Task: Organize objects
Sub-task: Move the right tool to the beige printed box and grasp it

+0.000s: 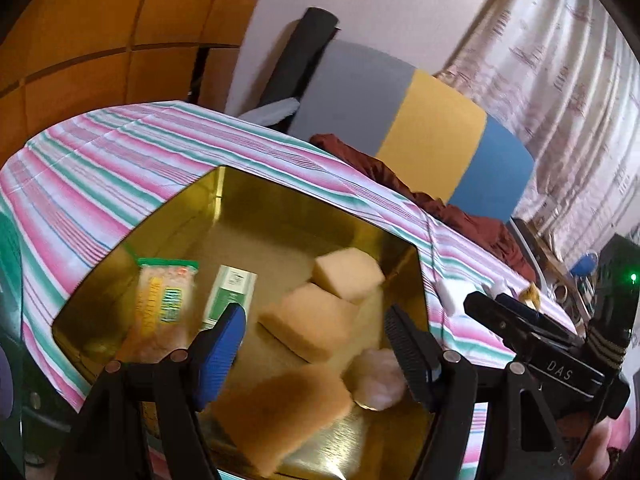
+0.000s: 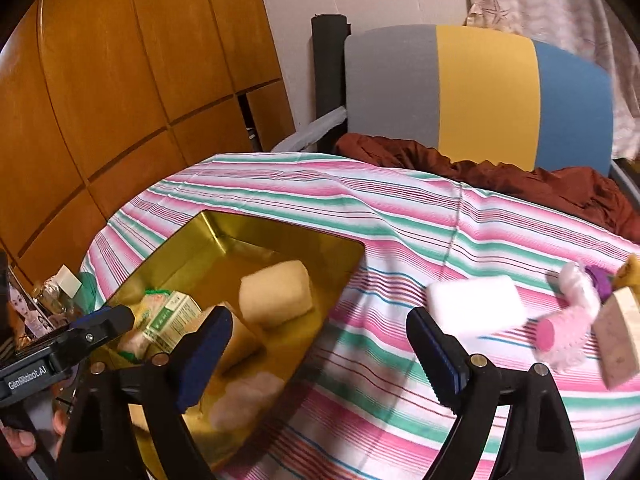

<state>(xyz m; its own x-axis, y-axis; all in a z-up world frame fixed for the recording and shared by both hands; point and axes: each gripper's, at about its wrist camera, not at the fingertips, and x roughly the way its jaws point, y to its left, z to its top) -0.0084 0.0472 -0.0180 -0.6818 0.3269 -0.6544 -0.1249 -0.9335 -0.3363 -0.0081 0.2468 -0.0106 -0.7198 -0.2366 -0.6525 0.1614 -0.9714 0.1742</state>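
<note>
A gold tin [image 1: 280, 188] sits on the striped tablecloth [image 1: 120, 168]. It holds three tan sponges [image 1: 312, 320], a green box [image 1: 232, 292], an orange packet [image 1: 166, 308] and a cotton ball [image 1: 378, 376]. My left gripper [image 1: 316, 344] hovers open above the tin with nothing between its fingers. My right gripper [image 2: 320, 356] is open and bare over the tin's right rim [image 2: 348, 276]. On the cloth to its right lie a white sponge block [image 2: 476, 304], a pink roller [image 2: 560, 332] and a beige block [image 2: 620, 340].
A chair [image 2: 480, 92] with a grey, yellow and blue back stands behind the table, with a maroon cloth [image 2: 500, 176] bunched on its seat. Wooden cupboard doors [image 2: 120, 80] fill the left. Small bottles [image 2: 60, 292] stand beyond the table's left edge.
</note>
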